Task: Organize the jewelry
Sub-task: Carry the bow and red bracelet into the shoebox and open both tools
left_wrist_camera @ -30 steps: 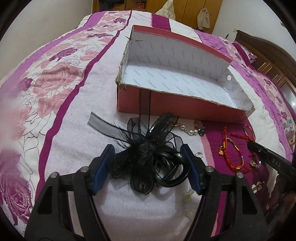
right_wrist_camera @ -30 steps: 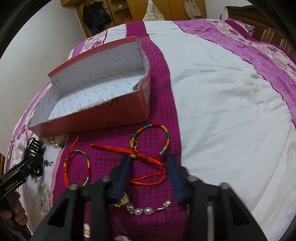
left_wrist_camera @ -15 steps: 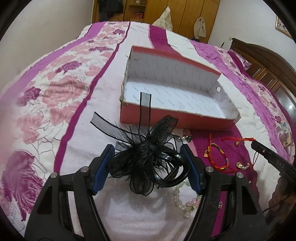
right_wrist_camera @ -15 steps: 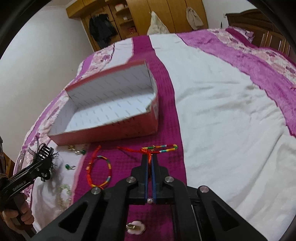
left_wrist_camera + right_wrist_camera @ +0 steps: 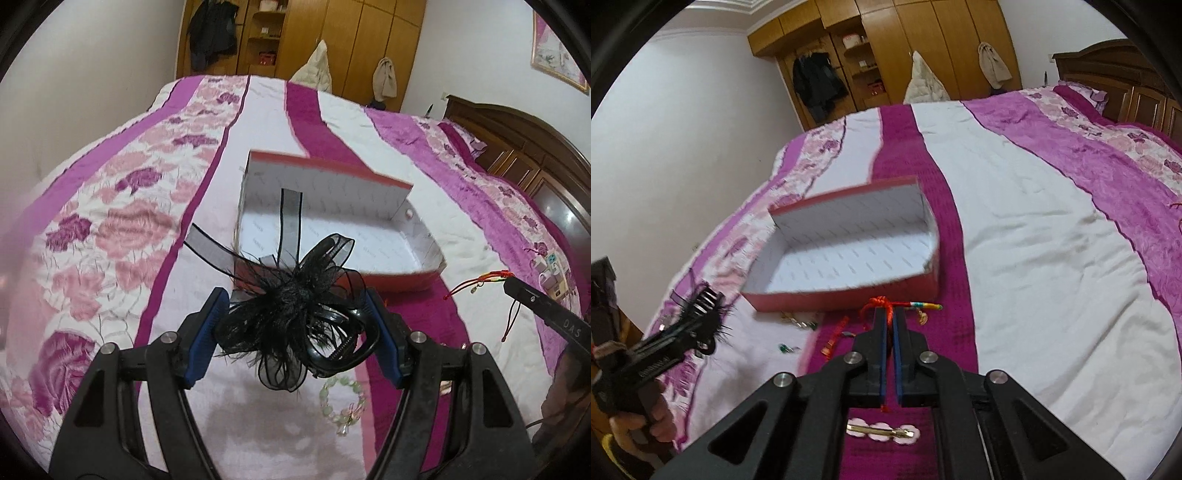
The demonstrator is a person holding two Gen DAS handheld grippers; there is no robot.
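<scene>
Judging from the bare white floor of the shoebox [image 5: 332,236], the sorting has scarcely begun: nothing lies inside it yet, and two pieces are only now in the air. The left gripper [image 5: 295,328] stands fairly wide, its blue pads pressed against either side of a black feathered hair clip [image 5: 295,314], whose ribbon tails stick up in front of the box ahead. The right gripper [image 5: 890,325] has just been closing and is now pinched fully together on a red cord bracelet [image 5: 886,304], the knot and multicoloured band poking out beyond its tips, clear of the bed [image 5: 1034,258]. Left on the bedspread are a pale green bead bracelet [image 5: 341,402] below the left gripper, a pink flower hair clip [image 5: 882,431] directly under the right gripper, another red cord piece [image 5: 836,334] and some small green earrings [image 5: 798,325] to its left, near the box front. Both held pieces likely go into the box ahead, then the rest.
</scene>
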